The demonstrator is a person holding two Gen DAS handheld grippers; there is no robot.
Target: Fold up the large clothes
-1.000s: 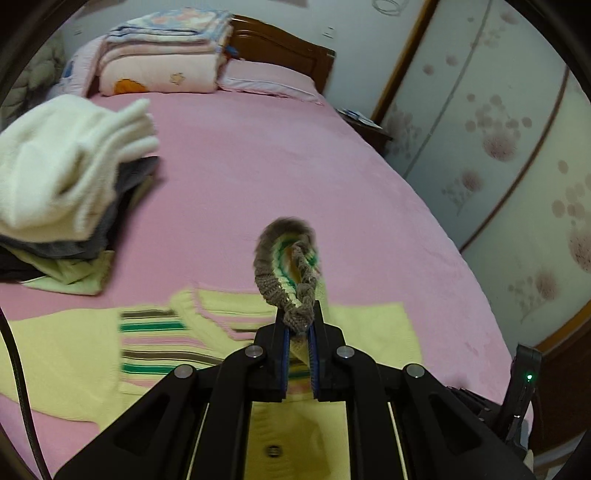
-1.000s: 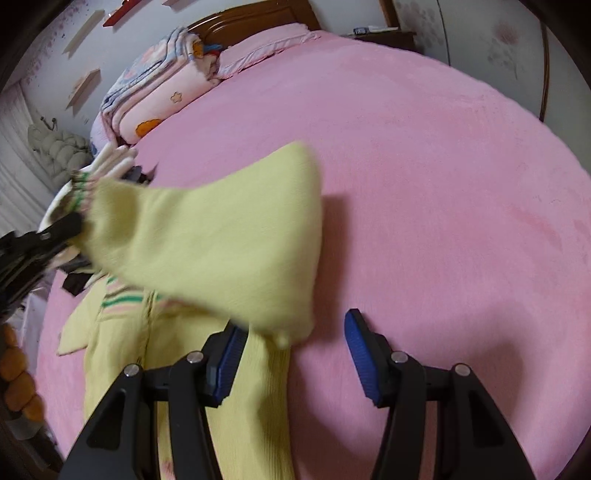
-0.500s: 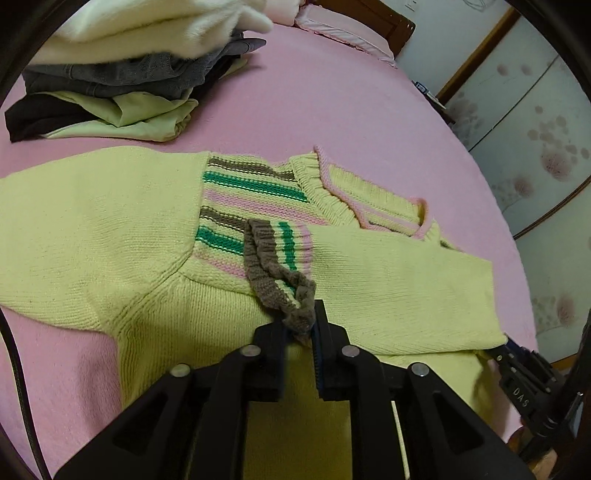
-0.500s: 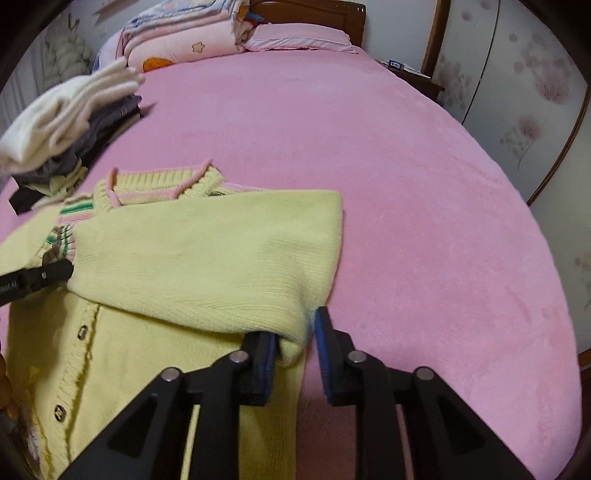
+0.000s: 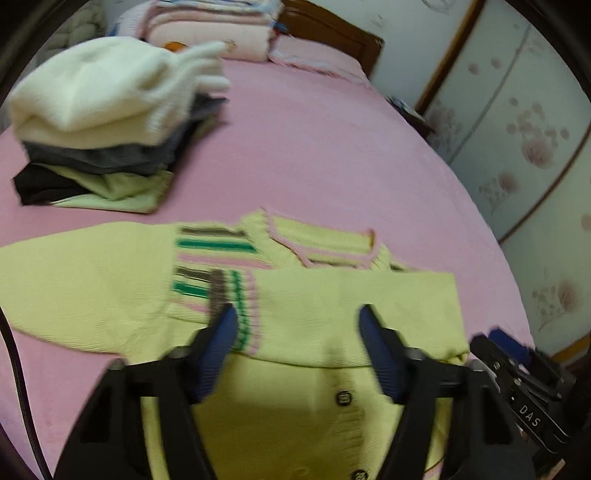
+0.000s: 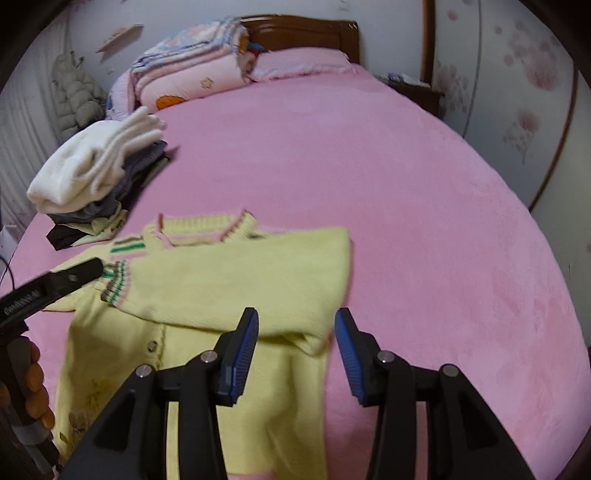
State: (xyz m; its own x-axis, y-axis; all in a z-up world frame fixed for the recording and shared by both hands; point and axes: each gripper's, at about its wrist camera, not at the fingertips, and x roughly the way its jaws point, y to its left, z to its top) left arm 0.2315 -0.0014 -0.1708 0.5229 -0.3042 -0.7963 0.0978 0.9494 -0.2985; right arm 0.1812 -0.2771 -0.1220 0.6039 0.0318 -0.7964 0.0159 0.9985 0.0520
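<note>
While the pale yellow knitted cardigan [image 6: 207, 295] lies flat on the pink bedspread [image 6: 406, 221], one sleeve [image 5: 354, 306] sits folded across its chest, striped cuff [image 5: 236, 306] by the left gripper [image 5: 295, 332]. Both jaws gape wide, nothing held! Right gripper [image 6: 295, 332] hovers over the sleeve's fold, empty too. Stacked folded clothes [image 5: 107, 122] wait beyond, near the wooden headboard [image 6: 306, 33].
</note>
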